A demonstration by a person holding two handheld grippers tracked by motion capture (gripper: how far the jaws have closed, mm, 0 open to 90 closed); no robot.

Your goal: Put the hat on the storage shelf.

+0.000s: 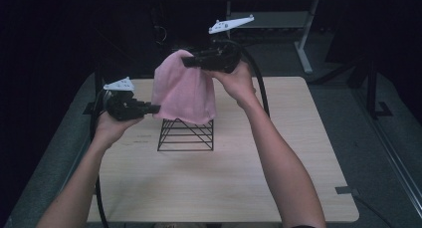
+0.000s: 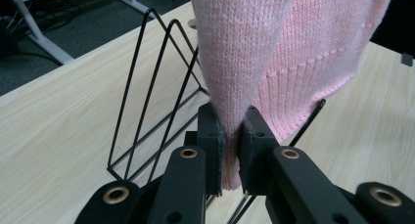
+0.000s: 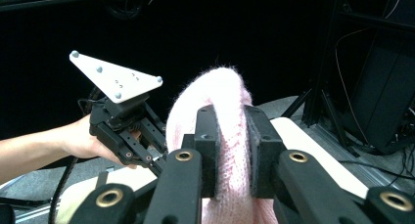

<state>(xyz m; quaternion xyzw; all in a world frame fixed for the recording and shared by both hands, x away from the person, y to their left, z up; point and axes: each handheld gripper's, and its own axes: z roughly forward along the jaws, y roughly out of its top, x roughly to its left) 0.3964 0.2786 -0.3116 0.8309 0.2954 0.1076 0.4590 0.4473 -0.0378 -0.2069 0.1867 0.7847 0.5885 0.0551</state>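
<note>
The pink knit sweater (image 1: 184, 91) hangs in the air over the black wire rack (image 1: 186, 135) on the table (image 1: 278, 178), held at two spots. The left tool (image 1: 153, 108) is clamped tight on a low fold; the right tool (image 1: 188, 61) pinches the top bunch. It looks soft, light and floppy, with no stiffness, so gripping gathered folds or the ribbed hem seems safest; a thin pinch could slip or stretch.
</note>
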